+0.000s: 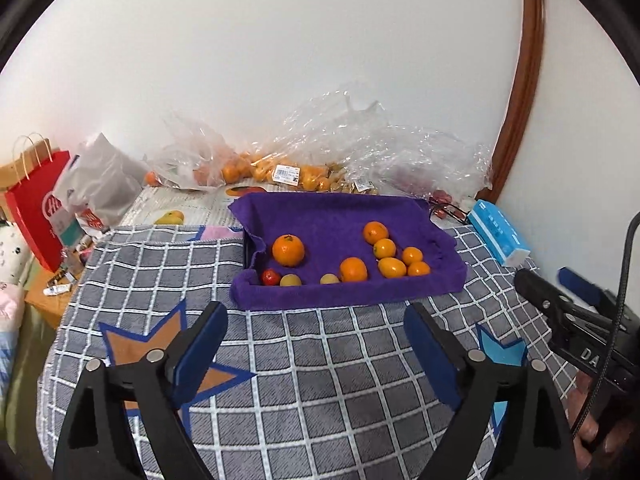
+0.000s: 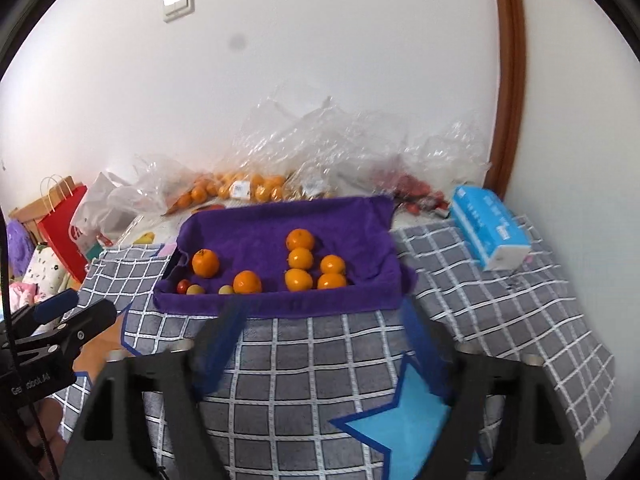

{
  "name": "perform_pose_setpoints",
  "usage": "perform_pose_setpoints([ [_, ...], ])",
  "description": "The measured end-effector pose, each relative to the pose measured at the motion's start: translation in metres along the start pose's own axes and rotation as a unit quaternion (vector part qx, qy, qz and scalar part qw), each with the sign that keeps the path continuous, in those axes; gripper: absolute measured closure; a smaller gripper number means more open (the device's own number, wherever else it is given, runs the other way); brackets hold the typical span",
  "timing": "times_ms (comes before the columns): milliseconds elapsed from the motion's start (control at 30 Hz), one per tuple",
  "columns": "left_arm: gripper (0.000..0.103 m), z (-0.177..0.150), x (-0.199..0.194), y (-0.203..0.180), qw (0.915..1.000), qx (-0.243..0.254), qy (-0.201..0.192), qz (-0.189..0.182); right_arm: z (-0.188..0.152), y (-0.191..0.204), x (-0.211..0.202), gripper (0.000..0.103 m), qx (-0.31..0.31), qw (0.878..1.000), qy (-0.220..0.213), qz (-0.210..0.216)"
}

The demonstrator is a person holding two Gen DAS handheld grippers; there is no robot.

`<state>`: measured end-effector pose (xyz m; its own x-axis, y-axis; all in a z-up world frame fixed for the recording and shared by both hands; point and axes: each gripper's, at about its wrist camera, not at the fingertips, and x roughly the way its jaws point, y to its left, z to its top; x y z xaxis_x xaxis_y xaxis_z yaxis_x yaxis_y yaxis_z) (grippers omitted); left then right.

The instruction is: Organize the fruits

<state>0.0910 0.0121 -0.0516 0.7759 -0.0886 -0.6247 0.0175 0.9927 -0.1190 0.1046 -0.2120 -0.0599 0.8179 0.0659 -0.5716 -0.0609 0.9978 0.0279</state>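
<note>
Both jaws stand apart, empty: left gripper (image 1: 316,344), right gripper (image 2: 324,340). Ahead of them, fruits (image 1: 353,269) already sit grouped in the purple tray (image 1: 344,296); sorting looks nearly finished.

The right claw's blue fingers (image 2: 230,344) are motion-blurred. Crinkled clear plastic bags (image 1: 320,148) veil the orange fruit inside; their white labels (image 1: 286,173) are too small to read.

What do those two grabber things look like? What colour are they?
Both are black plastic with flat blue pads on the fingers and round silver bolts. The right gripper has white letters and a black braided cable. The left gripper looks alike.
</note>
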Motion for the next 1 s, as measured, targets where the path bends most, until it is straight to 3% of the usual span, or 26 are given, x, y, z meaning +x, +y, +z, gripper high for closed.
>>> perform_pose_setpoints([
  [100, 0.009, -0.003, -0.011, -0.001, 0.9999, -0.002, -0.008, 0.007, -0.003, 0.0, -0.009, 0.006, -0.002, 1.0, -0.003, -0.003],
  [367, 0.009, -0.004, -0.031, -0.002, 0.9996, -0.004, -0.024, 0.013, -0.007, -0.006, -0.025, 0.006, 0.019, 1.0, 0.005, -0.004],
  [1000, 0.008, -0.008, -0.043, -0.007, 0.9992, 0.002, -0.031, 0.024, -0.014, -0.008, -0.041, 0.006, 0.019, 1.0, 0.003, -0.015],
])
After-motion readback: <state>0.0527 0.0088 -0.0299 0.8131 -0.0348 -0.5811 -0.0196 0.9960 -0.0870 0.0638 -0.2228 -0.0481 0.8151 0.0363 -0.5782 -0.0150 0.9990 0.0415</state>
